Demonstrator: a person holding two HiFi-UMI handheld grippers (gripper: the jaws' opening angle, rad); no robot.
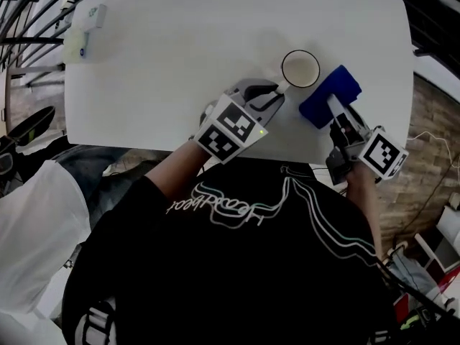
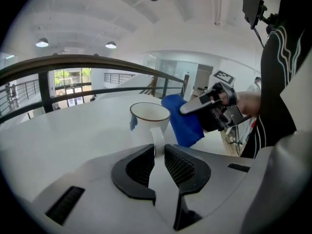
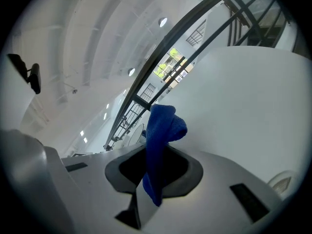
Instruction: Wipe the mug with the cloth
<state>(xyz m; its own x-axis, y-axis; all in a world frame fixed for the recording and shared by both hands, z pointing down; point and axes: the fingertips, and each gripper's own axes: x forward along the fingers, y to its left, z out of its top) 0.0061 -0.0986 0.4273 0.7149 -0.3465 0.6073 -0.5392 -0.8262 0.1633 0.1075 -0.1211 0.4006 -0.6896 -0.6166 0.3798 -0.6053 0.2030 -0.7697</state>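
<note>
Left gripper [image 2: 157, 155] clamps the mug [image 1: 300, 68] by its handle [image 2: 157, 139], likely steadying it upright on the bench [image 1: 180, 49], near right. Right gripper [image 3: 155, 169] grips the cloth [image 3: 163, 123] bunched, just right of the mug, ready to wipe.

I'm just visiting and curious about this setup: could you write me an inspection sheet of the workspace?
Surface: white table, rounded corners.
Job's things: white mug upright; blue cloth beside it.
Clutter: small pale object at the far left corner, too small to identify.
Grippers: left gripper shut on the mug's handle; right gripper shut on the cloth.
Cables: thin cable on the floor at right.
Surroundings: brick floor, dark railing.
</note>
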